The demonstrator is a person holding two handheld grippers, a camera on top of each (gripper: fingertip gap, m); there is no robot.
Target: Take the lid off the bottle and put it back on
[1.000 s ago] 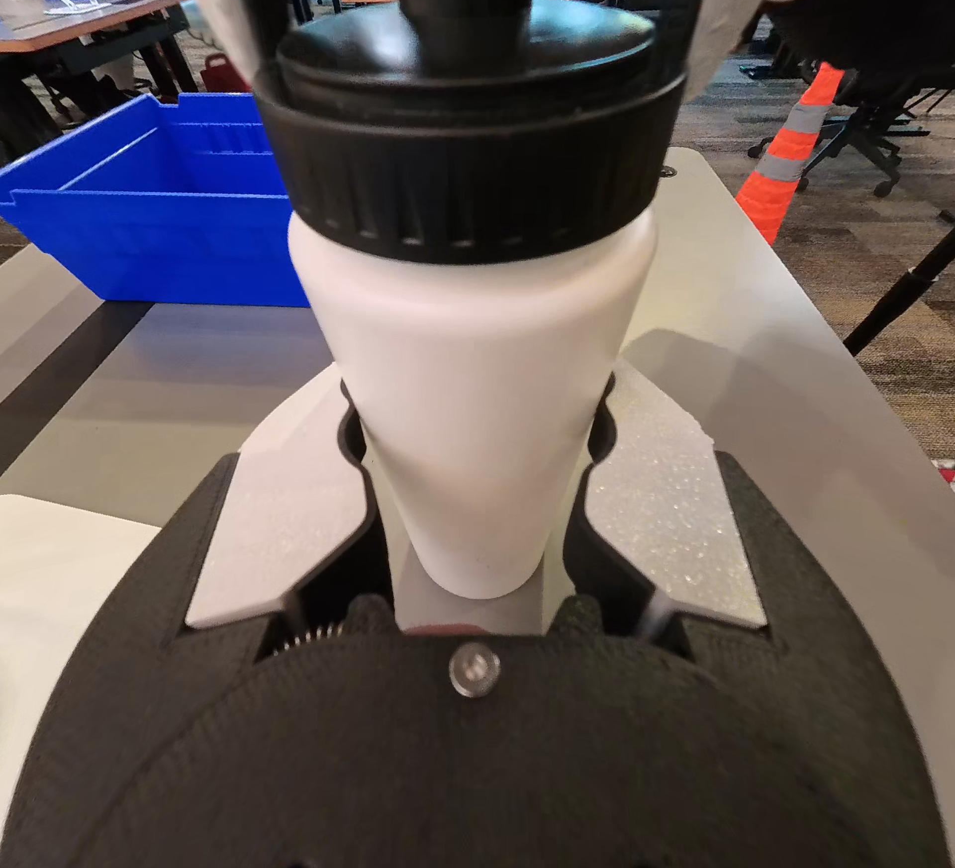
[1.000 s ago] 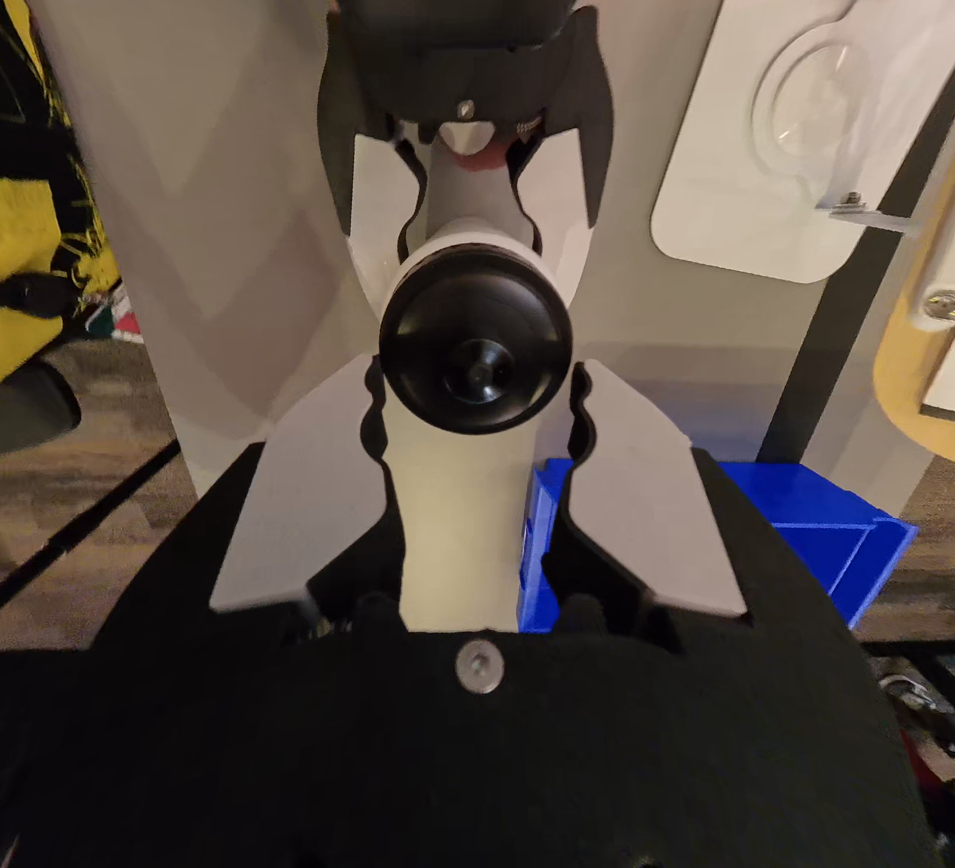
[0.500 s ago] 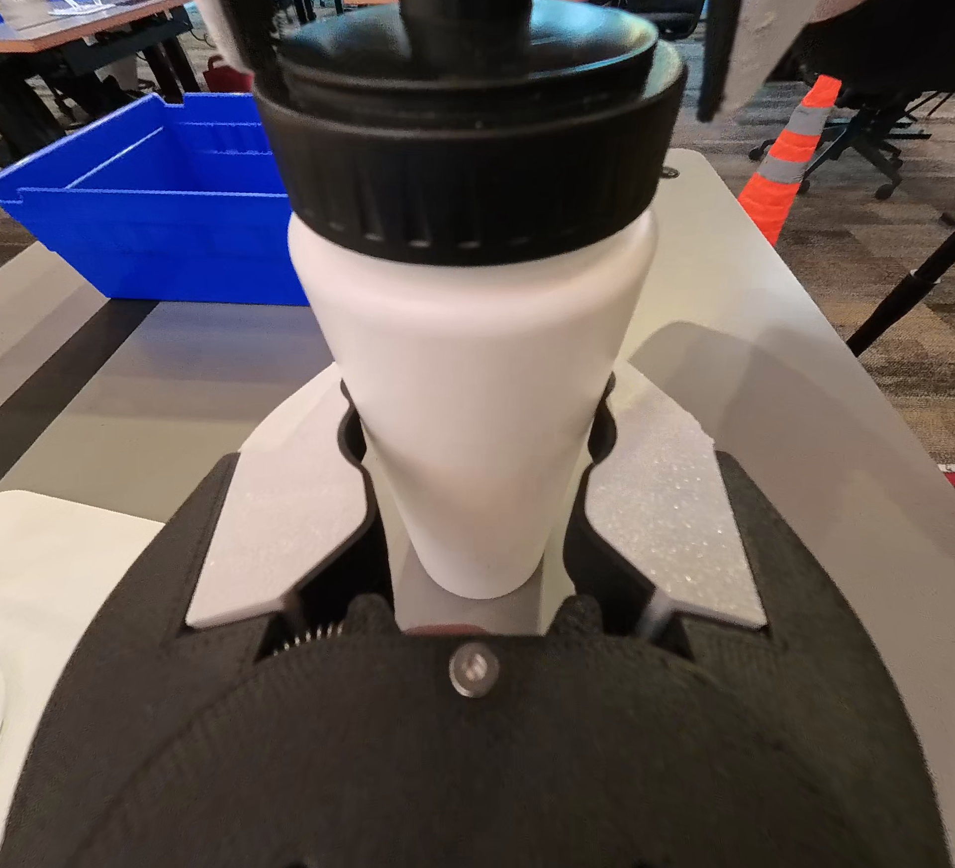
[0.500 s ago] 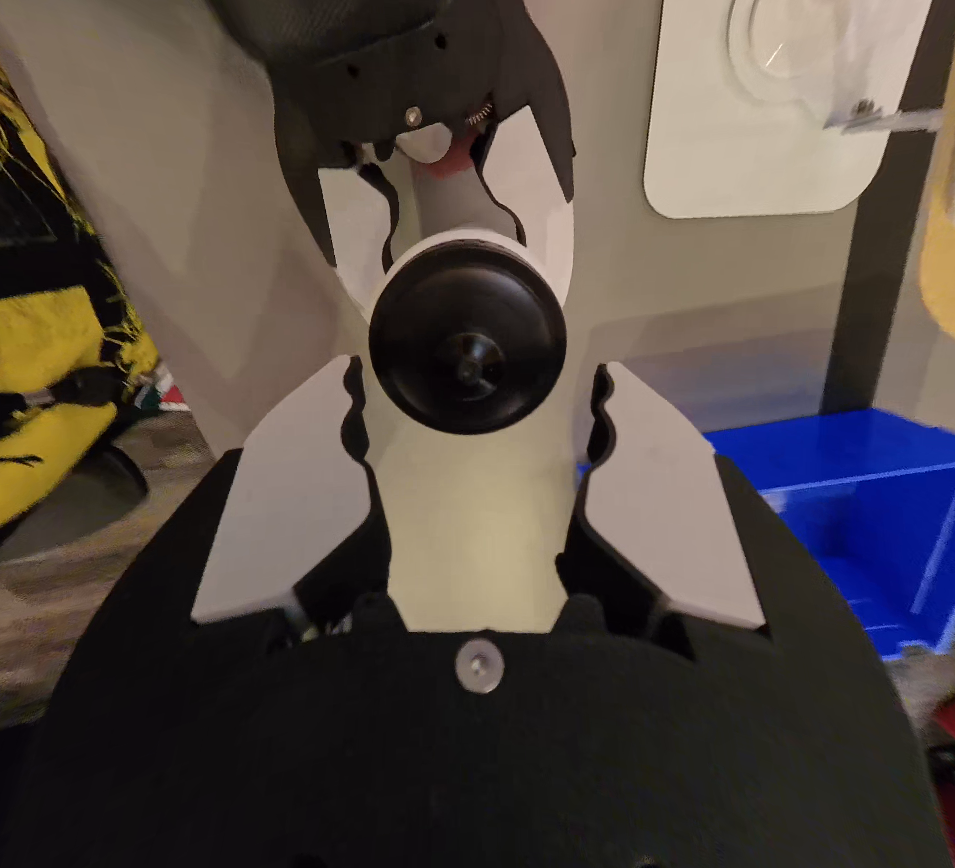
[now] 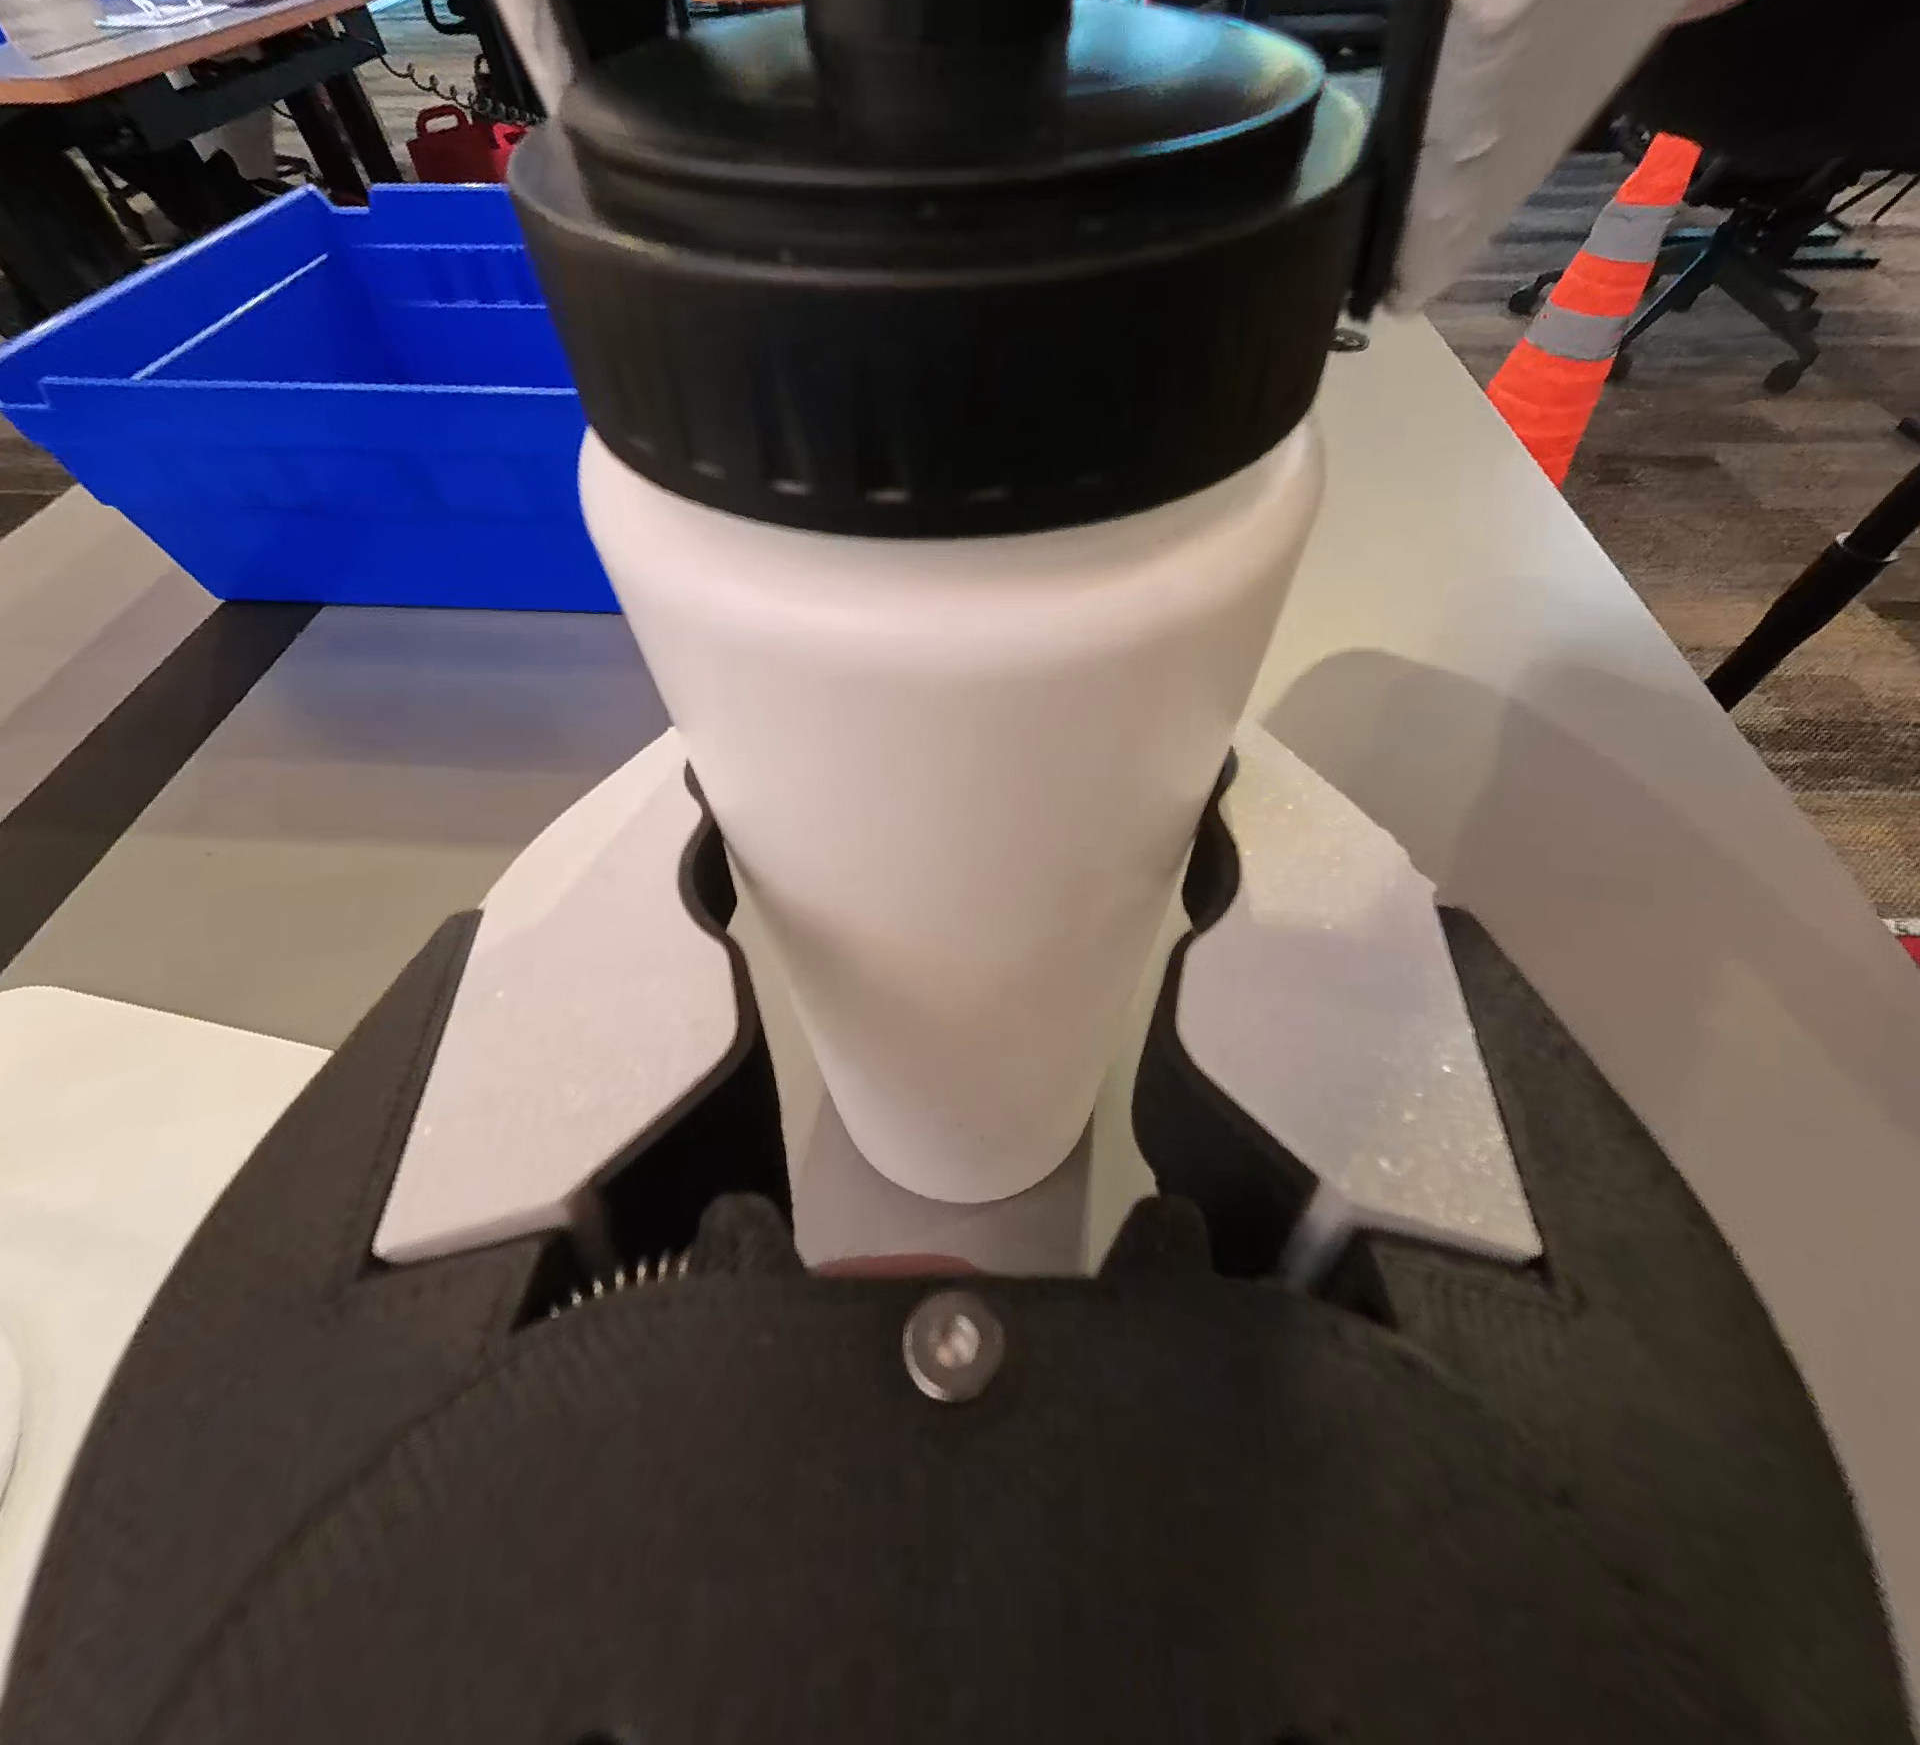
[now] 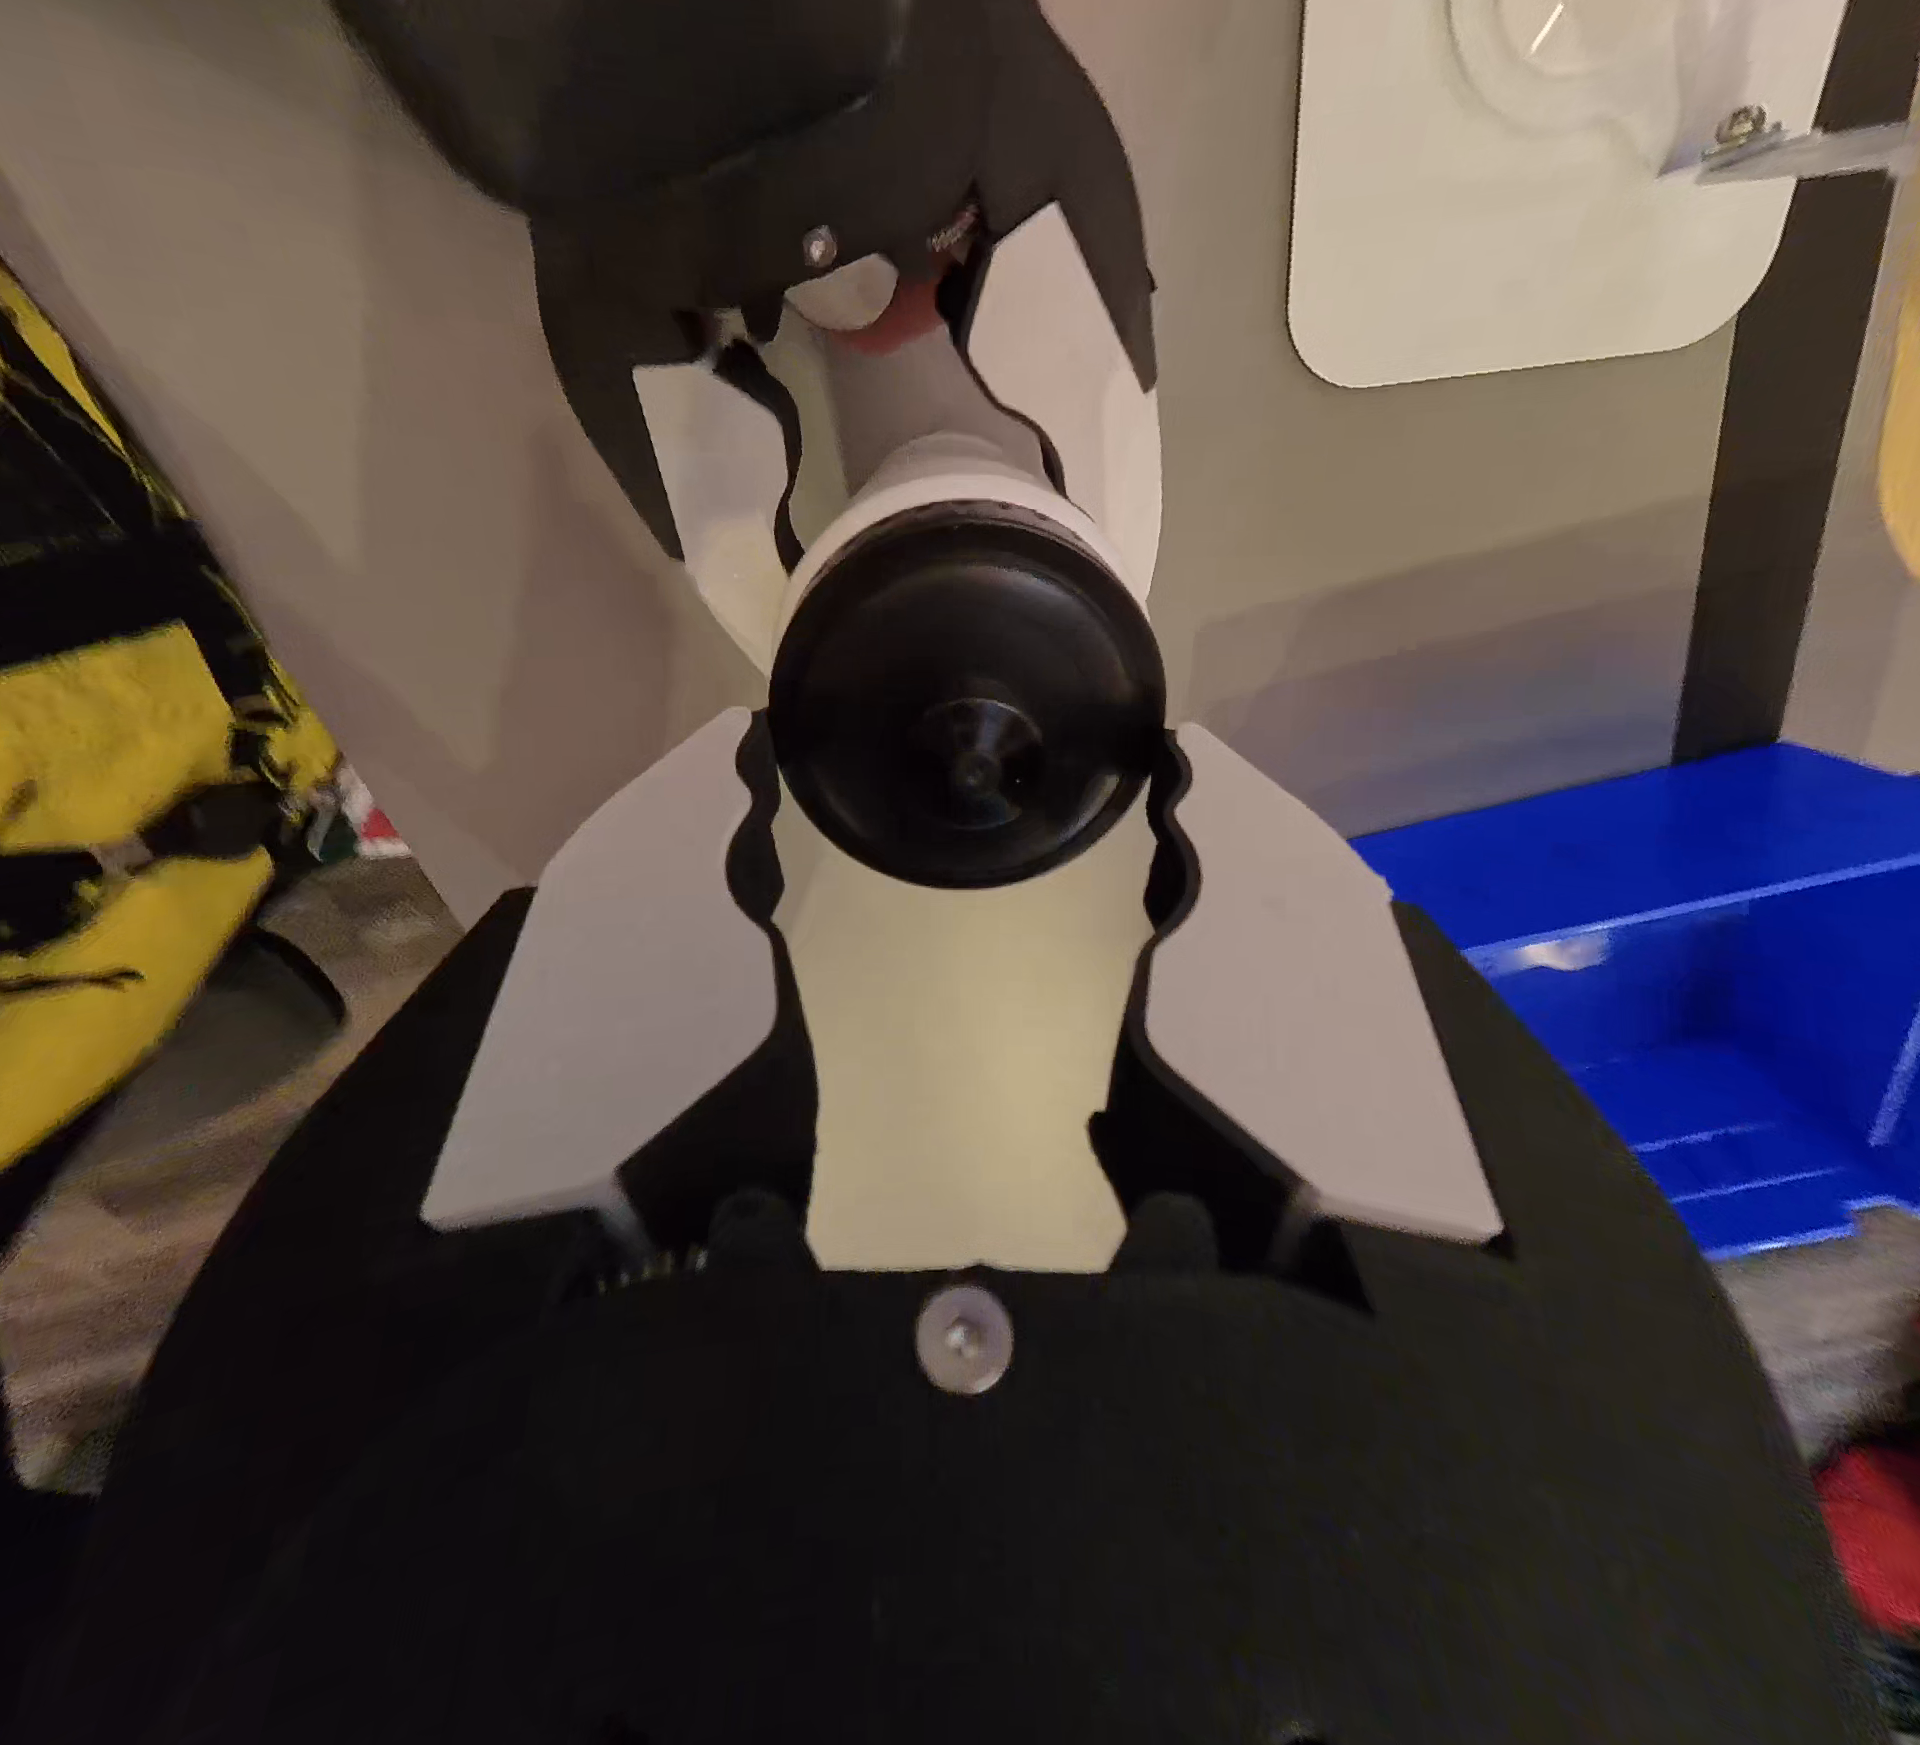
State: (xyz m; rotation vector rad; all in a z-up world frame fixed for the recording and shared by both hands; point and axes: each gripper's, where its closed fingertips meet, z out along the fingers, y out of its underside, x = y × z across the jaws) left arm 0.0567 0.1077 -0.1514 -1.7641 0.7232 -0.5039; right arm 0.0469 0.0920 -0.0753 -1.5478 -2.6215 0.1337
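A white bottle (image 5: 956,656) with a black ribbed lid (image 5: 935,345) stands upright on the grey table (image 5: 1455,604). My left gripper (image 5: 961,760) is shut on the bottle's lower body. In the right wrist view I look straight down on the lid (image 6: 966,708) and its centre spout. My right gripper (image 6: 961,760) comes from above, its two fingers pressed against opposite sides of the lid. One of its white fingers (image 5: 1475,33) shows beside the lid in the left wrist view. The lid sits on the bottle.
A blue bin (image 5: 312,407) stands on the table behind the bottle to the left; it also shows in the right wrist view (image 6: 1662,968). A white pad (image 5: 125,1124) lies near left. An orange cone (image 5: 1590,282) stands on the floor off the table's right edge.
My right gripper opened off the lid half a second ago, turned about the lid's axis, and has closed onto it again. The left gripper and bottle have stayed put.
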